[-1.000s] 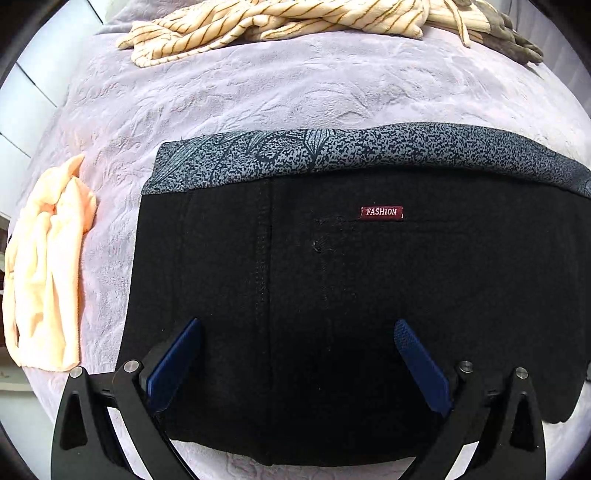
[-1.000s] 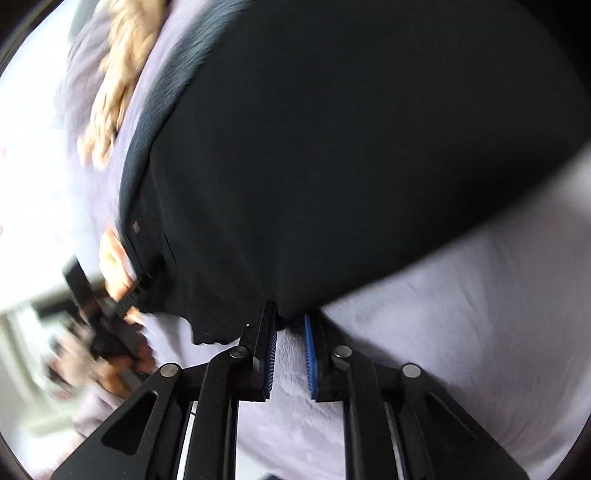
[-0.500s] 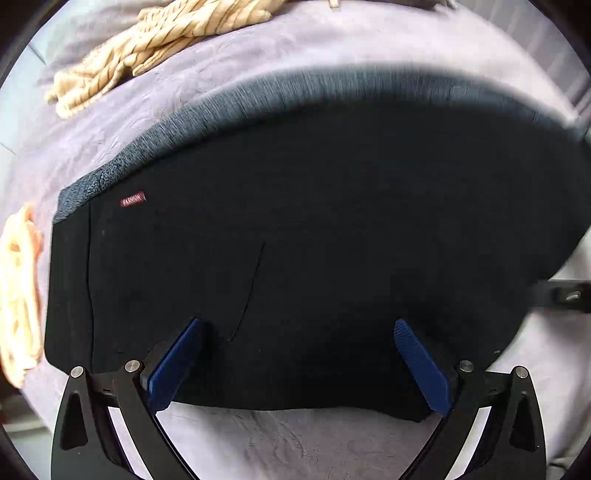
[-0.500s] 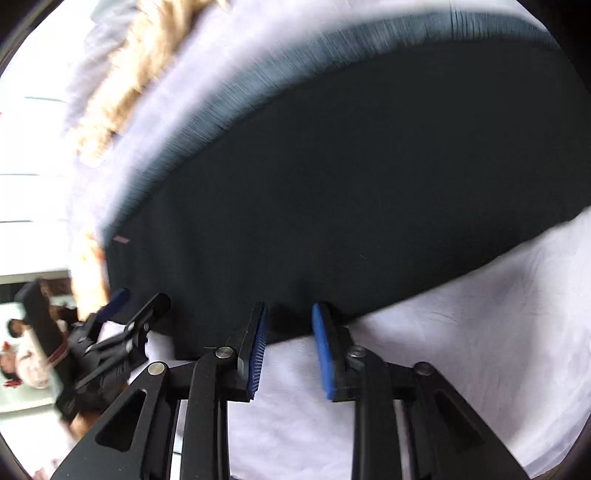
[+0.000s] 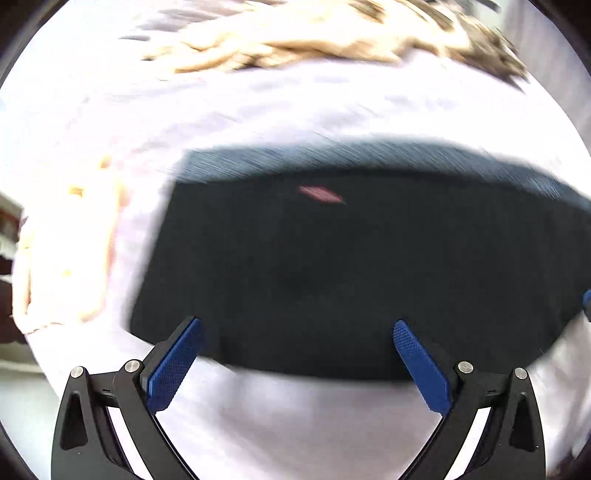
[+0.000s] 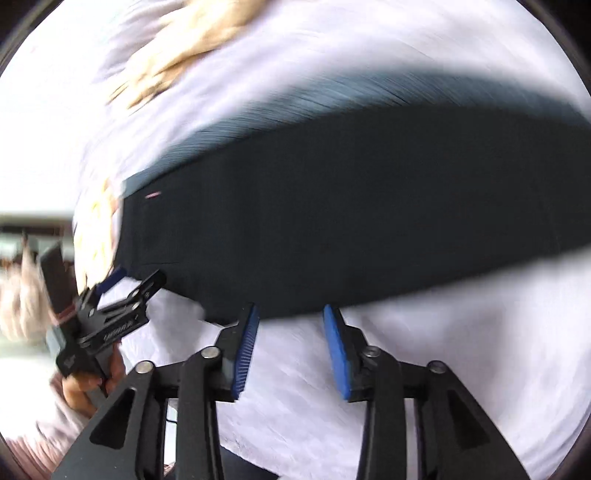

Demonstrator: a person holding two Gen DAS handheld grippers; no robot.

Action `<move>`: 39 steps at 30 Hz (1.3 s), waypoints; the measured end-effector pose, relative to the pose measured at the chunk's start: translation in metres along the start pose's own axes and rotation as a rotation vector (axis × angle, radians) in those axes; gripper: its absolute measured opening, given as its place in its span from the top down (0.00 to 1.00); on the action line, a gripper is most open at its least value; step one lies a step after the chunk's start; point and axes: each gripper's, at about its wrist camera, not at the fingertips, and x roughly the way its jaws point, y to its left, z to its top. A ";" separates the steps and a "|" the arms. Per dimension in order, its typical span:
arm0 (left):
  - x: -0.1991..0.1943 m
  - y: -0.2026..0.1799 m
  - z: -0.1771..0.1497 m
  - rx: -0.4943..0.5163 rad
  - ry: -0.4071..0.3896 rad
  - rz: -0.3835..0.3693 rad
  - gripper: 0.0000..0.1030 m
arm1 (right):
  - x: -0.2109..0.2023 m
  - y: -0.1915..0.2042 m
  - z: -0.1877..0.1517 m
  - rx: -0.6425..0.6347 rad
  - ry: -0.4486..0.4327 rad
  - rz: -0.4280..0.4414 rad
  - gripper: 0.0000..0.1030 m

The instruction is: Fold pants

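Only the right view shows a person's hand carrying the left tongs; only the left view shows the red label on the pants clearly. The pants lie folded flat on the pale bed cover, just ahead of both tongs, touching neither. Left tongs are spread wide, nothing between them. Right tongs are partly spread, having just been opening, with only cover between. Beyond the pants a striped cloth is smeared by blur; a peach cloth left of the pants is washed out
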 end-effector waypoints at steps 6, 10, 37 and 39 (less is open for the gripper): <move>0.063 0.064 0.006 -0.101 0.085 0.041 0.00 | 0.037 0.133 0.100 -0.373 0.031 0.104 0.59; 0.071 0.081 -0.018 -0.158 0.027 -0.075 0.00 | 0.097 0.219 0.153 -0.555 0.098 0.125 0.48; 0.024 0.117 -0.083 -0.224 0.123 -0.080 0.00 | 0.092 0.200 0.128 -0.400 0.097 0.026 0.42; 0.012 0.115 -0.101 -0.226 0.131 -0.099 0.00 | 0.072 0.175 0.107 -0.324 0.095 0.031 0.42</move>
